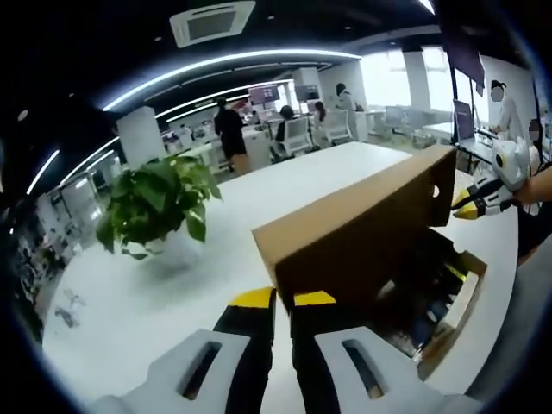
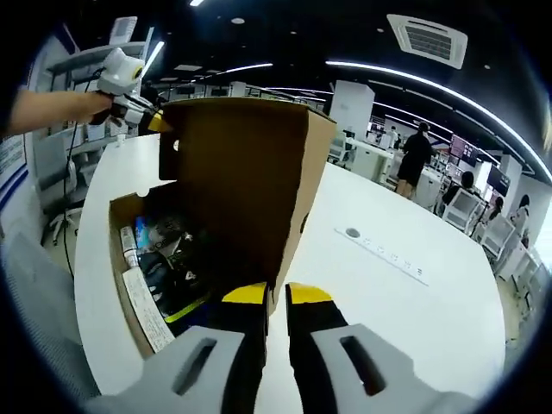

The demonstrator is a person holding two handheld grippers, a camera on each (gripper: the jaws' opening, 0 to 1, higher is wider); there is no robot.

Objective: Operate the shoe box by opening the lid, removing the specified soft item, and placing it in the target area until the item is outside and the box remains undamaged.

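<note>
Both tongs [image 1: 282, 298] [image 2: 276, 293] pinched the lid [image 2: 237, 185] edge above the box [image 2: 129, 297]; uneven pull w/ either could tear the hinge.

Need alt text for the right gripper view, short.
The right gripper pinches the front edge of the raised lid of a cardboard shoe box on a white table. Dark contents lie inside; the left gripper touches the lid's far corner.

We've got chunky white grippers with slotted bodies; the left gripper [image 1: 283, 300] and right gripper [image 2: 276, 294] both have black jaws capped with yellow tips.
</note>
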